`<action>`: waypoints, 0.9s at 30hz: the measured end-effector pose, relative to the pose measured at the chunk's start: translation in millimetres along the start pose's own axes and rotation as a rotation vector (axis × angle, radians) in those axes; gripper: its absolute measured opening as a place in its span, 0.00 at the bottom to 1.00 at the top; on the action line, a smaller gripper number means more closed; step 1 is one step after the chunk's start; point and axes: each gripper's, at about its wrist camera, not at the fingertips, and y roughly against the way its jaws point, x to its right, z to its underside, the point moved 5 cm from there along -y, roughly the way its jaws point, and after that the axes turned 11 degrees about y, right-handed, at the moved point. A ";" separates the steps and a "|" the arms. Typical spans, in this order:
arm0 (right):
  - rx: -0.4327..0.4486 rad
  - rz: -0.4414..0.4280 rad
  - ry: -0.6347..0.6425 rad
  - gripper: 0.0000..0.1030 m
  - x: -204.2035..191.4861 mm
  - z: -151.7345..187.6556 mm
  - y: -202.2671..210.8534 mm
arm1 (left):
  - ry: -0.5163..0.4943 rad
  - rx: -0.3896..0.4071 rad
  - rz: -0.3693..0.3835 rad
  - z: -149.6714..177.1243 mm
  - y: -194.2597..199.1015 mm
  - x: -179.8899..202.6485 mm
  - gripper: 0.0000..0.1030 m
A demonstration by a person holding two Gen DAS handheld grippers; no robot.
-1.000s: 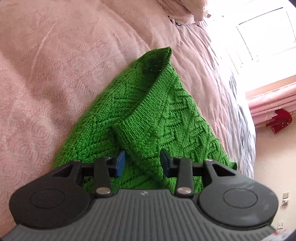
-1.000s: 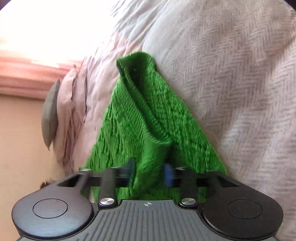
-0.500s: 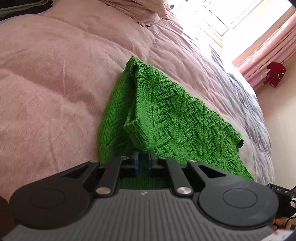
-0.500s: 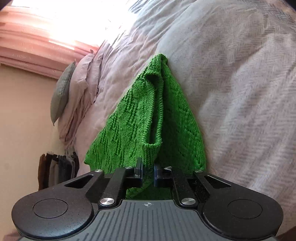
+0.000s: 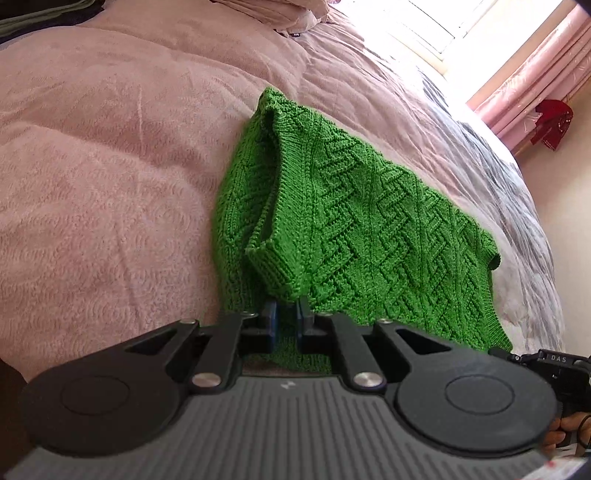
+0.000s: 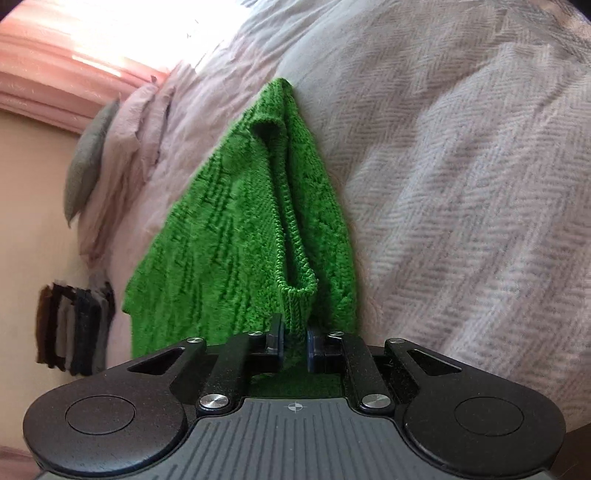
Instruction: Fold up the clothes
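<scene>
A green knitted sweater (image 5: 362, 221) with a zigzag pattern lies on a pink bedspread (image 5: 110, 166). My left gripper (image 5: 286, 317) is shut on a ribbed corner of it, and the fabric rises from the bed to the blue pads. In the right wrist view the same green sweater (image 6: 236, 229) hangs in a fold toward my right gripper (image 6: 294, 341), which is shut on another ribbed edge. Both pinched corners are lifted off the bed while the far end of the garment rests on the cover.
Pillows (image 5: 288, 14) lie at the head of the bed, a grey cushion (image 6: 88, 162) among them. Pink curtains (image 5: 535, 70) hang by a bright window. A stack of dark folded clothes (image 6: 74, 328) sits at the left. A hand (image 5: 565, 428) and black device show at the lower right.
The left jaws, wide apart around the sweater's edge a second ago, closed on it. Both grippers have since lifted and rolled, pulling the sweater corners up off the bed.
</scene>
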 end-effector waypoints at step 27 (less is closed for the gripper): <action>0.240 0.255 0.899 0.34 -43.7 -99.6 -91.2 | -0.431 0.179 -0.100 -130.1 -124.7 38.9 0.13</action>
